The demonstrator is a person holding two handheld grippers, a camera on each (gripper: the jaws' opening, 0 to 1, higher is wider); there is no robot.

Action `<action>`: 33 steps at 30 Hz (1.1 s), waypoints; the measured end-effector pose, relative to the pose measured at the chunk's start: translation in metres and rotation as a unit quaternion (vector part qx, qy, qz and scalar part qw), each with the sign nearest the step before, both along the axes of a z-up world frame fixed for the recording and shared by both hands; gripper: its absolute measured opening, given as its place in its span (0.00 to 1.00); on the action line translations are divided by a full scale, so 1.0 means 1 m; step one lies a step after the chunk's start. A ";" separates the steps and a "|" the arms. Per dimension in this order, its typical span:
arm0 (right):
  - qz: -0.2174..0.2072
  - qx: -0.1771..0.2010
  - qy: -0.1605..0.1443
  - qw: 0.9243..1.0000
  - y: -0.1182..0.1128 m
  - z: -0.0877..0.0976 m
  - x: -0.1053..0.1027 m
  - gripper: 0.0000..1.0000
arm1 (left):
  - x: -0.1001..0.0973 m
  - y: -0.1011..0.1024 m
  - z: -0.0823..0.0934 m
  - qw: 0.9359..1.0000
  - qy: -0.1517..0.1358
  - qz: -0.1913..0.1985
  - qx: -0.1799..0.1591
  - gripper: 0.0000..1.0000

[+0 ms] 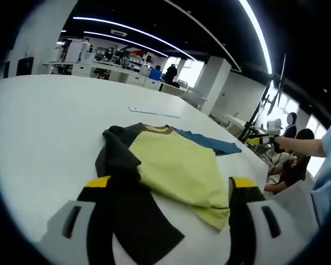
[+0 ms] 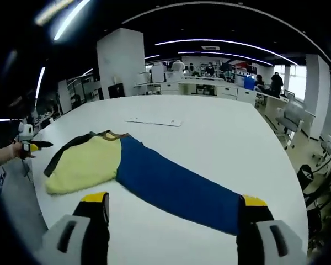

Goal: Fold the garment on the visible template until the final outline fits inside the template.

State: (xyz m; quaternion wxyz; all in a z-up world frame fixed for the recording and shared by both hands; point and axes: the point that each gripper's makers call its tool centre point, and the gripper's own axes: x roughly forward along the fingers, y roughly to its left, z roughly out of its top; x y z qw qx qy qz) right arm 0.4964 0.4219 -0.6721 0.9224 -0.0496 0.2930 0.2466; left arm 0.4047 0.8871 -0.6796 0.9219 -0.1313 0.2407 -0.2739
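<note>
Both grippers, left gripper and right gripper, stand wide and empty above the garment, spread mid-frame on the white table; judged best: pinch an edge cleanly; fold inward smoothly.

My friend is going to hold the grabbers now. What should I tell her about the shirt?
Left gripper: open, empty, jaws either side of the near dark sleeve and yellow hem.
Right gripper: open, empty, hanging just short of the blue sleeve.
The shirt lies spread on the white table, yellow body in the middle, one dark sleeve, one blue sleeve stretched out long. A thin white strip lies beyond the collar.
Done: no neat fold visible.
Left: fold in the sleeves, then the body.
</note>
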 end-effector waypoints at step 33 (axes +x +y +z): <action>0.048 0.048 -0.004 0.998 0.050 0.011 -0.043 0.94 | -0.075 0.045 -0.069 0.992 0.104 0.015 0.070 0.48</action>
